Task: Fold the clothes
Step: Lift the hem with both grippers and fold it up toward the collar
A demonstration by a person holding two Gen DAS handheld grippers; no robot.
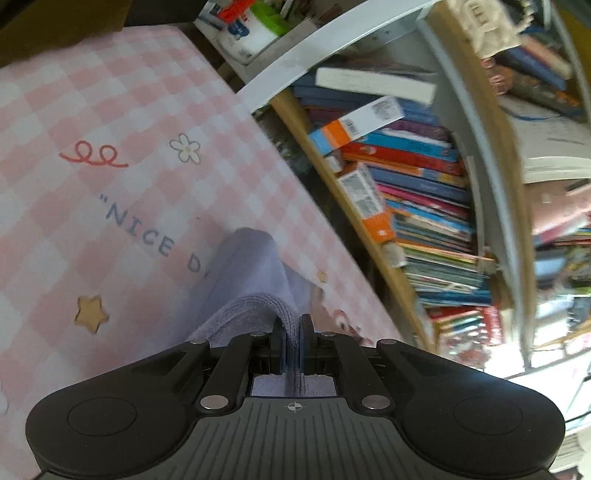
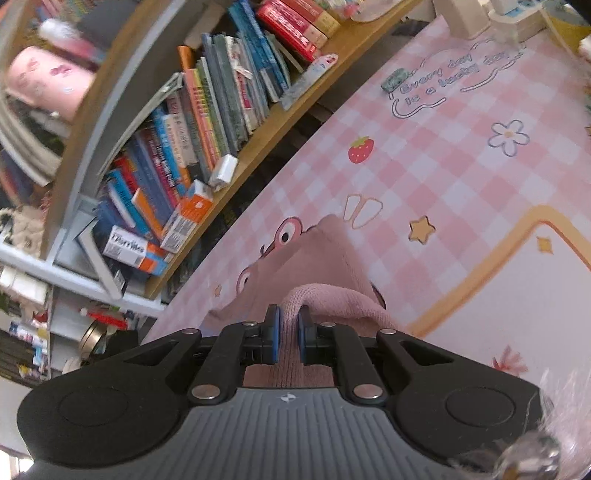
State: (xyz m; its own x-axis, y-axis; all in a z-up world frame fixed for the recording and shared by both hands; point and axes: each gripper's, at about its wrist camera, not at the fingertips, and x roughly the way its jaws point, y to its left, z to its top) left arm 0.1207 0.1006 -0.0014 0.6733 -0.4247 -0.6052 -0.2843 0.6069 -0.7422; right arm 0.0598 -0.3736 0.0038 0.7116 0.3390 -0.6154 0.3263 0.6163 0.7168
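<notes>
My left gripper (image 1: pixel 293 326) is shut on the ribbed edge of a lavender knit garment (image 1: pixel 245 280), which hangs forward from the jaws above the pink checked table mat (image 1: pixel 122 122). My right gripper (image 2: pixel 289 321) is shut on the ribbed edge of a pink knit garment (image 2: pixel 328 258), which drapes ahead of the jaws over the same mat (image 2: pixel 461 158). Both pieces of cloth are lifted off the mat at the held edge. I cannot tell whether the lavender and pink cloth are one garment.
A bookshelf (image 1: pixel 406 177) packed with books runs along the table's far edge, and it also shows in the right wrist view (image 2: pixel 192 122). White boxes (image 2: pixel 476 18) stand at the mat's far corner. Containers (image 1: pixel 243 29) sit beyond the mat's other end.
</notes>
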